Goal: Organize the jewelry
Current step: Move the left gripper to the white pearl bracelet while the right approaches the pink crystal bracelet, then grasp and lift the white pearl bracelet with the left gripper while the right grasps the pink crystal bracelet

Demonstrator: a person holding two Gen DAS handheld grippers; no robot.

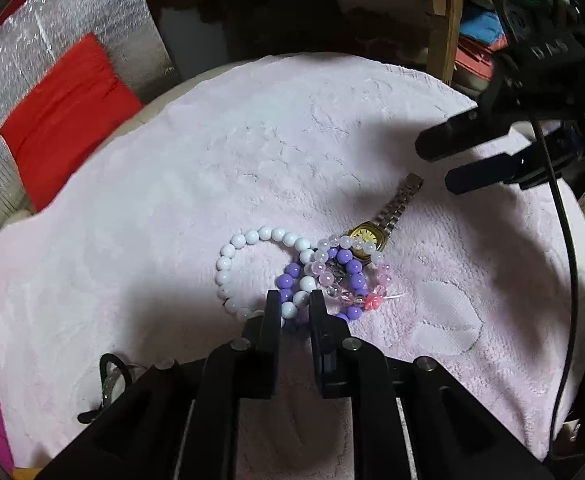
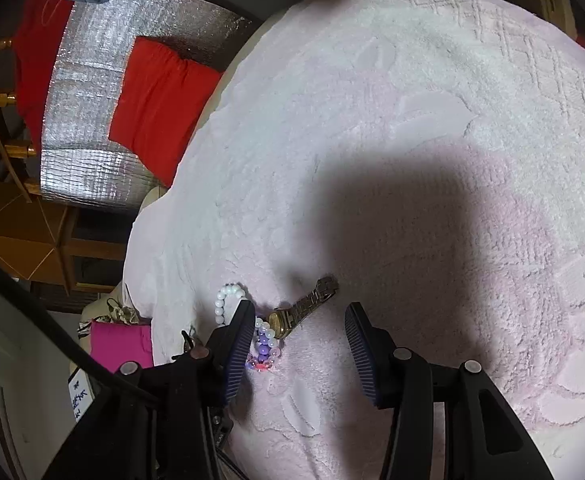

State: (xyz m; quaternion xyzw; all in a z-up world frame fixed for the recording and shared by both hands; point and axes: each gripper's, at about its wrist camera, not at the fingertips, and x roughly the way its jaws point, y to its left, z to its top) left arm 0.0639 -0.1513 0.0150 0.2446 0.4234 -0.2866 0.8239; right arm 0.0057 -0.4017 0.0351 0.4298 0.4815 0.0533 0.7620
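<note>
A pile of jewelry lies on a pale pink towel [image 1: 252, 152]: a white bead bracelet [image 1: 236, 248], a purple bead bracelet [image 1: 350, 268], a clear pink bead bracelet [image 1: 372, 292] and a gold watch [image 1: 368, 236] with a metal band. My left gripper [image 1: 294, 304] is closed on beads of the white bracelet at the pile's near edge. My right gripper [image 2: 298, 320] is open above the towel, with the watch [image 2: 288, 318] and bracelets [image 2: 264, 344] just inside its left finger. The right gripper also shows in the left wrist view [image 1: 438, 164], hovering beyond the watch band.
The towel [image 2: 412, 120] covers a rounded surface. A red cloth [image 1: 60, 116] and silver foil sheet [image 2: 88, 100] hang at the left. A wooden shelf [image 1: 444, 20] stands behind. A black hair tie [image 1: 110, 376] lies near the left gripper's base. A magenta object [image 2: 120, 344] sits below the towel's edge.
</note>
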